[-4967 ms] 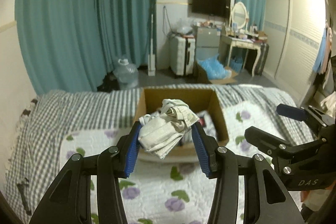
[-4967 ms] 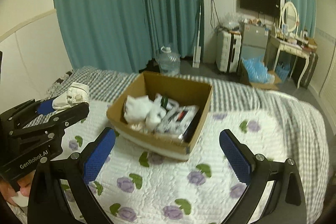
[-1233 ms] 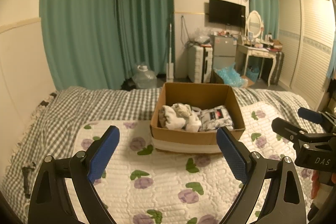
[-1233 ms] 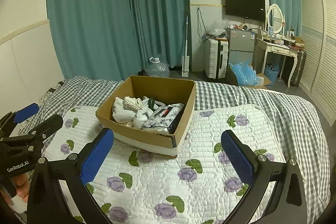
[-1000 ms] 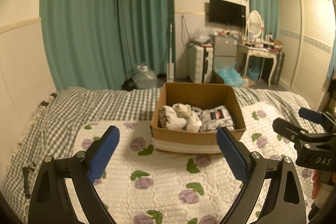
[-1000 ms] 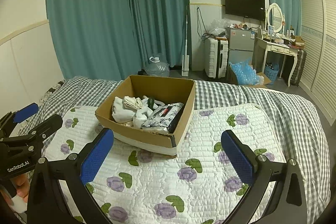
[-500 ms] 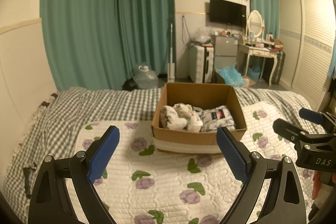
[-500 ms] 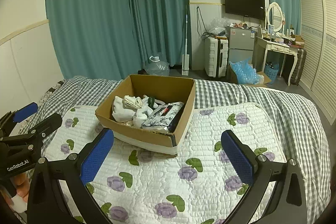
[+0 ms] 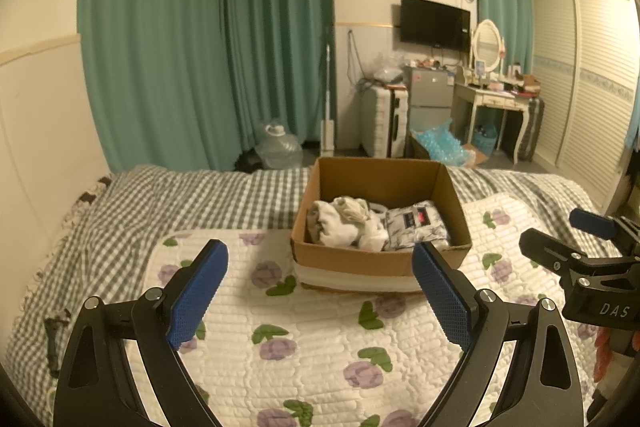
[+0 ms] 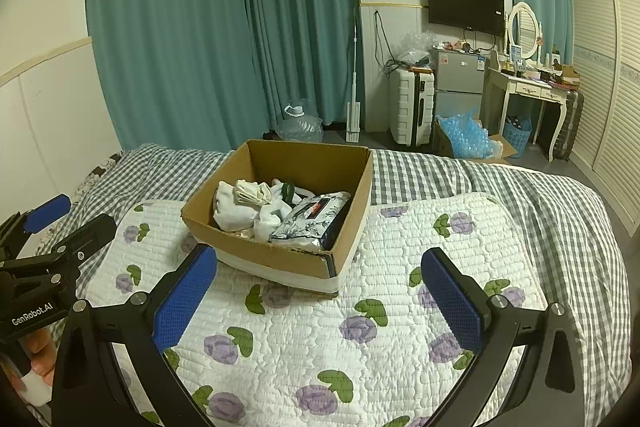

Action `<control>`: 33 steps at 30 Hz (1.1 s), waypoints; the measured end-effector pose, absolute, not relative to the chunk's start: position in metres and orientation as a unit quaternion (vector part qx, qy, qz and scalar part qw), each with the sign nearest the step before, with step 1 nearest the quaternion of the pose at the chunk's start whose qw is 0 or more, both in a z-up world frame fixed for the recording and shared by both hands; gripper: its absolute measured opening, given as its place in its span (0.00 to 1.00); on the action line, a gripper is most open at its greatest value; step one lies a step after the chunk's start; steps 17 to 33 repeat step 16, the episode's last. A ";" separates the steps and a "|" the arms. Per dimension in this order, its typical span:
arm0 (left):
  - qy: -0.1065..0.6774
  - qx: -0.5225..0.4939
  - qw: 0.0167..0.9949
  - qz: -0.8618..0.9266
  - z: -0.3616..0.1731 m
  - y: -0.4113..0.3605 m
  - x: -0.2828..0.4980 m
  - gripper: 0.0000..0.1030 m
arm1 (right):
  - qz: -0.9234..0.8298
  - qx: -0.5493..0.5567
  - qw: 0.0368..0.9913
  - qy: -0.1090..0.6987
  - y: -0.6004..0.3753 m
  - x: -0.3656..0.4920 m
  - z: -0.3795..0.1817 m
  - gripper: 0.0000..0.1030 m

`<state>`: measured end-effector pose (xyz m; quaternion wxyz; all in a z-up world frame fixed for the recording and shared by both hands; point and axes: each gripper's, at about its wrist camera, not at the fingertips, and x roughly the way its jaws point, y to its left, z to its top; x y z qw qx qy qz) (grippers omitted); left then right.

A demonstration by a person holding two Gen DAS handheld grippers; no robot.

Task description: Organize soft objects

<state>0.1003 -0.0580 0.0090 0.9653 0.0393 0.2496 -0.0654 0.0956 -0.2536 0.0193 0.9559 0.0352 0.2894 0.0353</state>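
Both hand-held grippers, left and right, hung wide open and empty over the bed's near edge. The soft items lay bundled inside the cardboard box mid-bed, apparently sorted.

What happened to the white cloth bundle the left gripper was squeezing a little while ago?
The left gripper let it go. Its jaws now stand wide open and empty, pulled back from the cardboard box. The white cloth bundle lies inside the box, beside the patterned packet. The right gripper stayed open, and the box stayed on the flowered quilt.
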 end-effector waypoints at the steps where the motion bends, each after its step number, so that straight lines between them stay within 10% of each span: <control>1: 0.249 0.039 0.965 -0.065 0.009 -0.058 0.100 0.92 | 0.036 0.035 0.956 0.290 -0.254 0.096 0.019 1.00; 33: 0.256 0.030 0.964 -0.061 0.006 -0.054 0.099 0.92 | 0.035 0.037 0.954 0.294 -0.250 0.096 0.014 1.00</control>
